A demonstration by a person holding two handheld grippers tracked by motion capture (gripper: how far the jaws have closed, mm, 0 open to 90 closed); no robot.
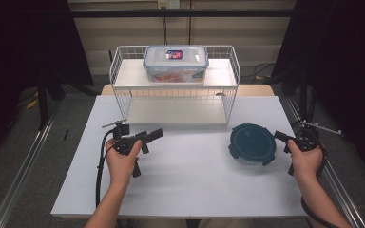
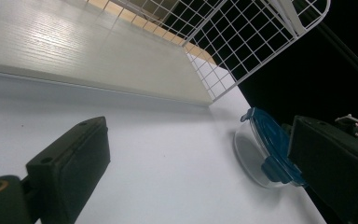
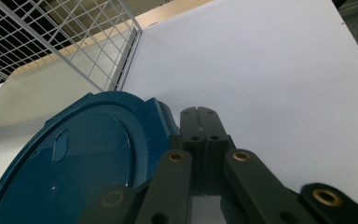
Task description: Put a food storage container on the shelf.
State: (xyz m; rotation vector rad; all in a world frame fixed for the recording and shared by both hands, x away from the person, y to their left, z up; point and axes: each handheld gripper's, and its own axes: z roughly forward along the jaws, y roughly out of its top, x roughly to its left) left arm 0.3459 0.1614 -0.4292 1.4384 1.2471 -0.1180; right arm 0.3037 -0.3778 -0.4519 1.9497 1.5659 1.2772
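Two containers, two grippers
We saw a box [image 1: 176, 63] holding something orange at top centre; round blue-lidded tub [image 1: 253, 143] right; left gripper [image 2: 196, 154] gaped, right gripper [image 3: 199, 114] closed, empty.

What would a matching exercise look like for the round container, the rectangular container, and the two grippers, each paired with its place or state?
Things:
1. round clear container with dark blue lid
2. rectangular clear container with clip-on lid
3. left gripper
4. right gripper

Places or states:
A. on the white wire rack's top shelf
B. jaws apart
C. on the white table
D. jaws closed together

Pairs: 1-C, 2-A, 3-B, 4-D
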